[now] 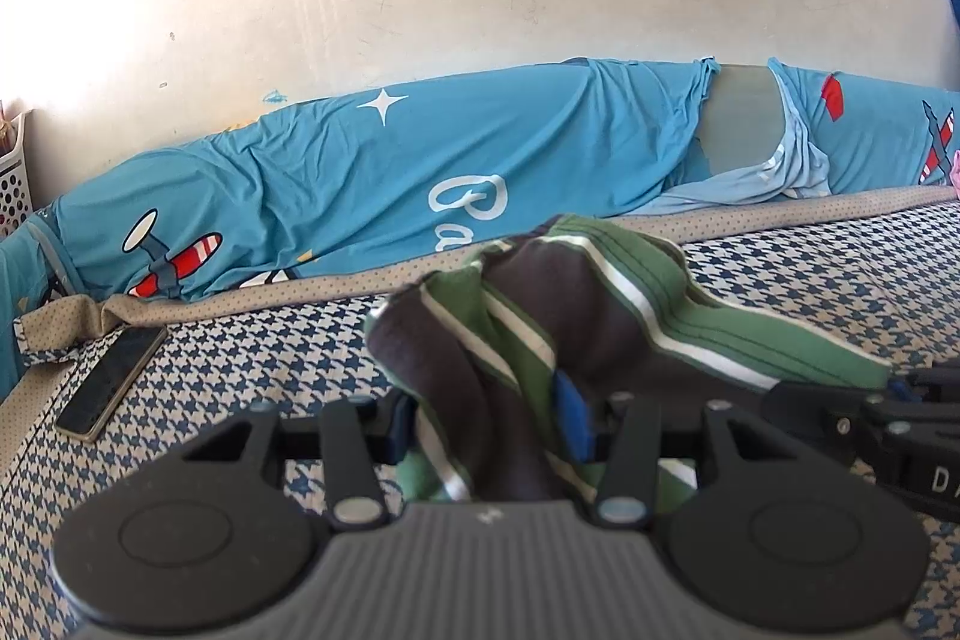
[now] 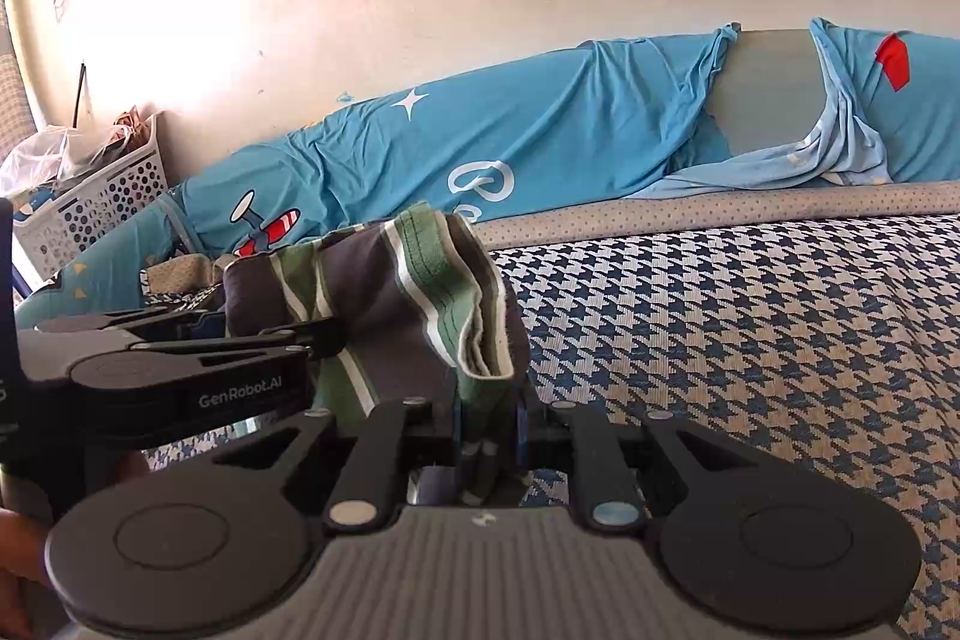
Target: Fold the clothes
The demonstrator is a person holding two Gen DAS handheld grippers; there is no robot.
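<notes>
The striped garment (image 1: 540, 316) is bunched, so its full shape and lower end stay hidden behind the left gripper (image 1: 492, 424) and right gripper (image 2: 489, 424), both clenched on its cloth. It is held above the houndstooth bedspread (image 2: 750, 340), long axis running 9 to 3 o'clock. A phone (image 1: 111, 379) lies at 9 o'clock; bare bedspread spreads toward 3.
</notes>
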